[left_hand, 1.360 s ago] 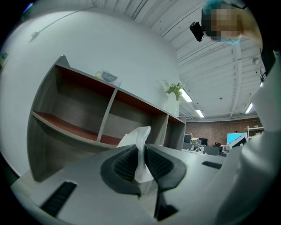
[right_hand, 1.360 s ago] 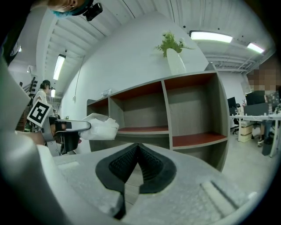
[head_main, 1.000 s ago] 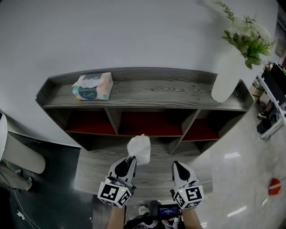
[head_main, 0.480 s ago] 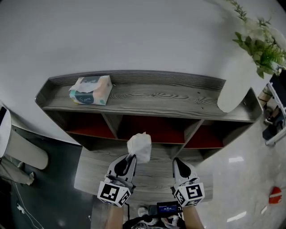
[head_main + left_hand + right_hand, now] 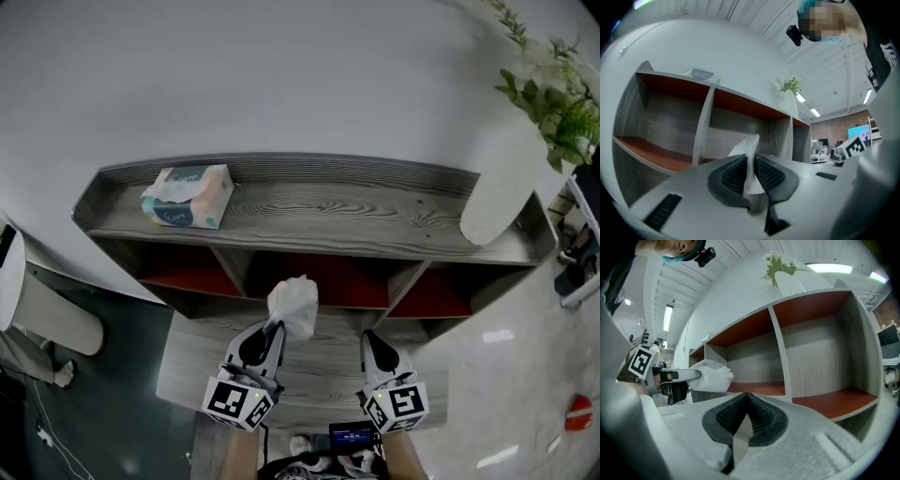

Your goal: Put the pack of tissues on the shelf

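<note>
Evidently left gripper (image 5: 276, 327) pinches a crumpled white tissue (image 5: 293, 305); right gripper (image 5: 367, 337) seems clenched empty near wood-grain shelf (image 5: 328, 202).

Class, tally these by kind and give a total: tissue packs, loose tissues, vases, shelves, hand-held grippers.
Tissue pack: 1
Loose tissue: 1
Vase: 1
Shelf: 1
Left hand-held gripper, right hand-held gripper: 2
Total: 6
</note>
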The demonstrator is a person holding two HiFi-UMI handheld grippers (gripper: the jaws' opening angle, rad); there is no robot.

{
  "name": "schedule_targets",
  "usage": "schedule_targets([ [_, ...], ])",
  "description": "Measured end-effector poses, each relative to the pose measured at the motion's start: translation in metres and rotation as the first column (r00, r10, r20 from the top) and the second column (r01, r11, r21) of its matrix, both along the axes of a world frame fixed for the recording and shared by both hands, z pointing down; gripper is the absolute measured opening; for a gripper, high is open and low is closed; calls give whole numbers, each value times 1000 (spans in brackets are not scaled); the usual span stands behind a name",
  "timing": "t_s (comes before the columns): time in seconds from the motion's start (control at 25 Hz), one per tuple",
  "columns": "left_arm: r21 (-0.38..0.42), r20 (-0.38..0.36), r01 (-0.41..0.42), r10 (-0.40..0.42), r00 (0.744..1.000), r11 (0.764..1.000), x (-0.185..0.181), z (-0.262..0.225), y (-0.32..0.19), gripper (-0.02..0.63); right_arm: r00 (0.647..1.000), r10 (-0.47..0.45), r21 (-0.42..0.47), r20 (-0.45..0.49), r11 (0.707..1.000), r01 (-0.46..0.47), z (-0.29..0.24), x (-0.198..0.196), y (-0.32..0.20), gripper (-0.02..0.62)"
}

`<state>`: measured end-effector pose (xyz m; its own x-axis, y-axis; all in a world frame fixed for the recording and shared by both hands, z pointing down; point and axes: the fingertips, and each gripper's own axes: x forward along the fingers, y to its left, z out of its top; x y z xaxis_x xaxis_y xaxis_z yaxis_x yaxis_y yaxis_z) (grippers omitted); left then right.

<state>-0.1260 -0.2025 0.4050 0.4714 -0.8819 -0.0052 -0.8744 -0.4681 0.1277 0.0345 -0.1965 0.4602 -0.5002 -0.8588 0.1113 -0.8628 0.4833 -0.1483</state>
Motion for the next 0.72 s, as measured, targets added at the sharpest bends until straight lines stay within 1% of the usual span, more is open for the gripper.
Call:
schedule_targets([
  [0.32,-6,-6,-14,14,1000,1000,4,1,-14,40,1000,-2,2,-2,1000,2,0,2,-10,5],
  [0.72,-16,-20,-17,17,1000,1000,9,11,-32,40,1000,23,-9,1,1000,-23,2,14,-19,5],
])
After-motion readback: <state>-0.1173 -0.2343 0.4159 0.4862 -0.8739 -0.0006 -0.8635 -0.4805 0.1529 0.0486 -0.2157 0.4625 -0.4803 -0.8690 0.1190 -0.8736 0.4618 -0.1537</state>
